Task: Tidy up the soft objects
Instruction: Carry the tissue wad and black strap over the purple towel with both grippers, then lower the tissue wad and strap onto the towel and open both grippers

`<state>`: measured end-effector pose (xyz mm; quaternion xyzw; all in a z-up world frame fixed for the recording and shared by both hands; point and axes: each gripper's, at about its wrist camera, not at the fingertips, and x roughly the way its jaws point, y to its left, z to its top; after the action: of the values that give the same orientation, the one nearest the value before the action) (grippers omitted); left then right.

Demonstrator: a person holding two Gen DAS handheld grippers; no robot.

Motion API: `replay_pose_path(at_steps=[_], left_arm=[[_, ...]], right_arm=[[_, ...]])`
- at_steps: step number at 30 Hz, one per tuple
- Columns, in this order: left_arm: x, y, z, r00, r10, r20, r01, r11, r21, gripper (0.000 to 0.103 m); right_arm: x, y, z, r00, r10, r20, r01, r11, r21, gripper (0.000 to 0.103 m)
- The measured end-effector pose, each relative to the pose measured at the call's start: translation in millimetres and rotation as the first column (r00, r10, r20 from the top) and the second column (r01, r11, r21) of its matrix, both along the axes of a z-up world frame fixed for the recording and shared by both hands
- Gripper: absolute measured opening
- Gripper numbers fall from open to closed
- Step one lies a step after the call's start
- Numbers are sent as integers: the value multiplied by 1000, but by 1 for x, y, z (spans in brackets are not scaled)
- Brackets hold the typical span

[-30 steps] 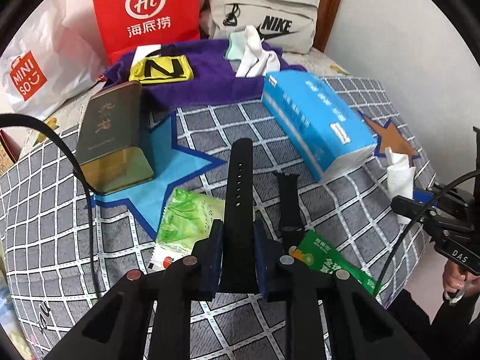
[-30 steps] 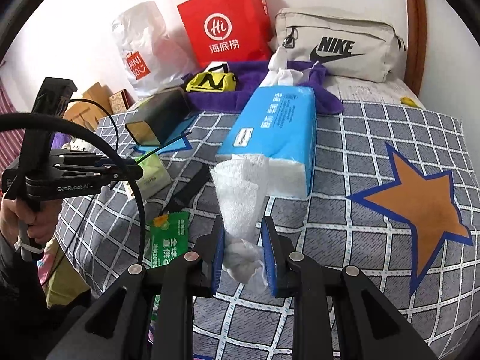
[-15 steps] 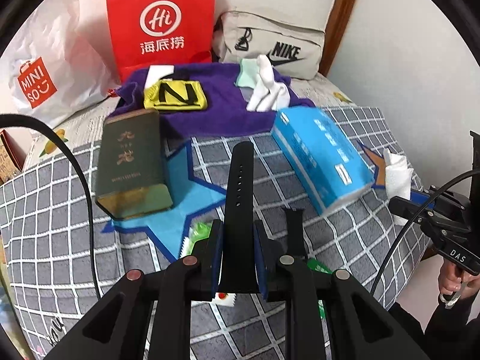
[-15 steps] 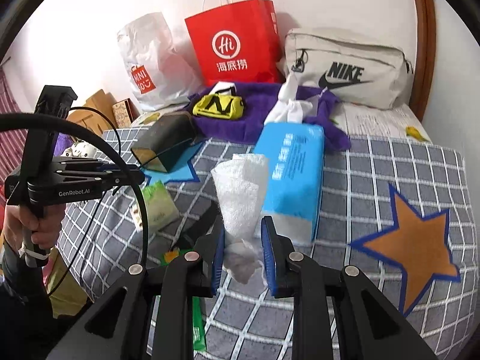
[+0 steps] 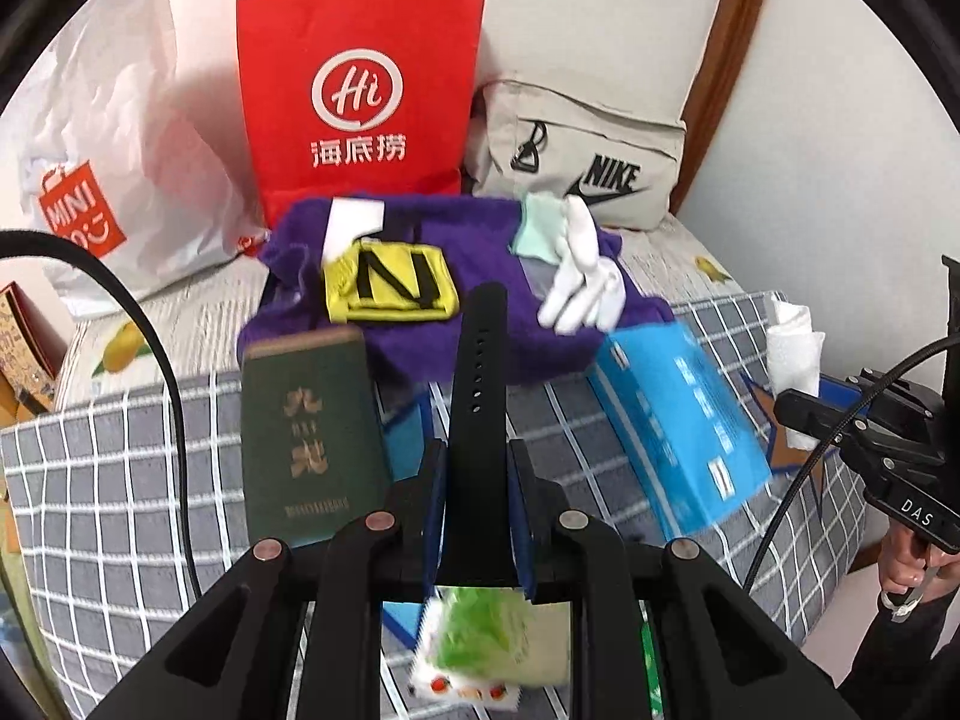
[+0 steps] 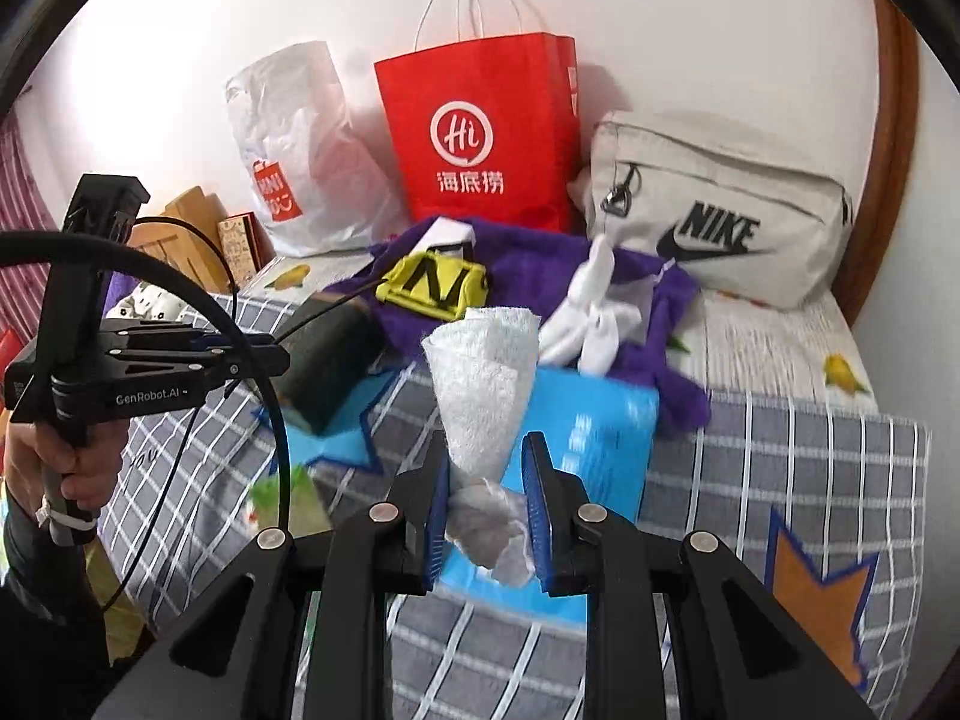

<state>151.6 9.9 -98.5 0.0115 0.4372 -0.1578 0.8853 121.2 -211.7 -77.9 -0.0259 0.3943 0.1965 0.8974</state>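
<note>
1. Nearest to us, our left hand-held gripper [image 5: 477, 498] is clamped on a black watch strap [image 5: 477, 372], which stands upright between the pads and rises above them.
2. Our right hand-held gripper [image 6: 486, 504] is clenched around a white towel [image 6: 483, 384]; its rolled upper part sticks up past the fingertips and a crumpled end hangs below.
3. Just under the left hand-held gripper lies a green packet [image 5: 489, 636], blurred, on the checked bedspread [image 5: 108, 480].
4. A little farther, a dark green tin [image 5: 309, 432] lies to the left, and a blue tissue pack [image 5: 678, 420] lies to the right; in the right wrist view the same pack sits directly behind the towel.
5. Beyond these, a purple towel [image 5: 480, 246] is spread on the bed, carrying a yellow pouch [image 5: 390, 282] marked with a black N and white gloves [image 5: 582, 282] near its right edge.
6. Against the wall stand a white Miniso bag [image 5: 114, 180], a red paper bag [image 5: 360, 102] and a beige Nike bag [image 5: 588, 162], left to right.
</note>
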Motion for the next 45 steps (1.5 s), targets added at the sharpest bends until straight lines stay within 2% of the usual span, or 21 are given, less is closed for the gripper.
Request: replay_pose_path(at_steps=[7, 16, 21, 29, 38, 45], left_arm=[[35, 5, 11, 1000, 9, 23, -9, 1000, 8, 19], [77, 11, 23, 999, 34, 41, -33, 999, -11, 19], [102, 9, 23, 998, 44, 33, -43, 999, -20, 19], [145, 9, 8, 998, 57, -23, -58, 998, -34, 19], [181, 8, -14, 996, 65, -65, -69, 996, -60, 19], [192, 8, -23, 995, 56, -81, -60, 997, -48, 19]], right_arm=[[38, 20, 14, 999, -10, 50, 12, 999, -44, 23], [85, 38, 18, 998, -12, 67, 16, 998, -62, 23], [115, 41, 16, 998, -22, 55, 24, 999, -43, 23], [170, 37, 11, 1000, -5, -2, 5, 999, 42, 23], [214, 33, -35, 992, -3, -129, 9, 999, 45, 23], [236, 34, -68, 978, -10, -208, 8, 1000, -11, 24]])
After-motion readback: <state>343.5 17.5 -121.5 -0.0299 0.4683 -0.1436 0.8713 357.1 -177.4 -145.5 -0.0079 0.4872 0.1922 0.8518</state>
